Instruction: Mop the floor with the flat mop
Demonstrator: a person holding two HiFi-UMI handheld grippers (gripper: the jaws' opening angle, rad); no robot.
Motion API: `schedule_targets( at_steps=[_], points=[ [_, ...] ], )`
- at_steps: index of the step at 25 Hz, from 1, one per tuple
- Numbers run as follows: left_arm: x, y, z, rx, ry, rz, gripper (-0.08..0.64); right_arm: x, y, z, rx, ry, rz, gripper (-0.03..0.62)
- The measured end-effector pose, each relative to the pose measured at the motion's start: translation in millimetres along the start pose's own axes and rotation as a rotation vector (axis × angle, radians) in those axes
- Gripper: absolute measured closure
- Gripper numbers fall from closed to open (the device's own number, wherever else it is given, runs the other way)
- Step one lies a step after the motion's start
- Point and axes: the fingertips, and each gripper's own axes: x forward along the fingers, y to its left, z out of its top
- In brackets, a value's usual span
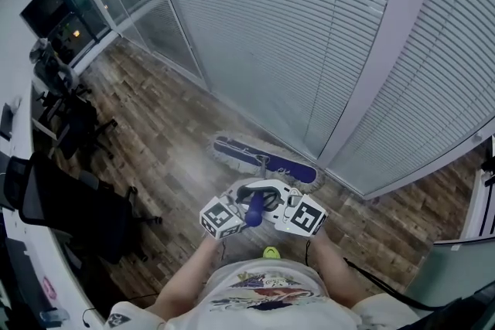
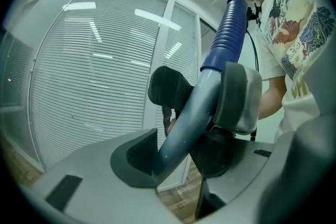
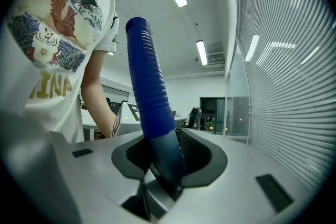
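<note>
In the head view the flat mop's purple head (image 1: 263, 160) lies on the wooden floor close to the blind-covered glass wall. Its handle rises toward me and ends in a blue ribbed grip (image 1: 254, 212). My left gripper (image 1: 232, 216) and right gripper (image 1: 298, 214) face each other on either side of that grip. In the left gripper view the grey-blue handle (image 2: 189, 123) runs slantwise between the left gripper's (image 2: 176, 152) dark pads, and the right gripper's fingers (image 2: 239, 97) clasp it just beyond. In the right gripper view the blue grip (image 3: 149, 97) stands upright in the right gripper (image 3: 165, 162), pads against it.
The glass wall with blinds (image 1: 309, 35) runs across the far side, its frame post (image 1: 371, 73) right behind the mop head. Black office chairs (image 1: 77, 205) and desks line the left. A dark cable (image 1: 379, 286) lies on the floor at the right. My shoe (image 1: 271, 252) is below the grippers.
</note>
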Motion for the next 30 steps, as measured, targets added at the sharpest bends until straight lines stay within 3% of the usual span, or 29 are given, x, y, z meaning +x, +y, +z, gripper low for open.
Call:
schedule_targets(
  at_steps=[5,13,19,30],
  points=[
    [-4,0,-1,0.0,0.011,-0.001,0.38,3,3,-2,-0.033,0.023,0.014,0.456],
    [-28,-21,-16,0.001,0.03,-0.012,0.38,14,36,-8,0.003,0.026,-0.003,0.456],
    [-56,-56,-42,-0.034,0.046,-0.004,0.379,22,89,-26,0.003,0.11,0.013,0.454],
    [-140,-136,-67,-0.046,0.033,0.007,0.377,48,206,-22,0.01,0.154,0.032,0.448]
  ],
)
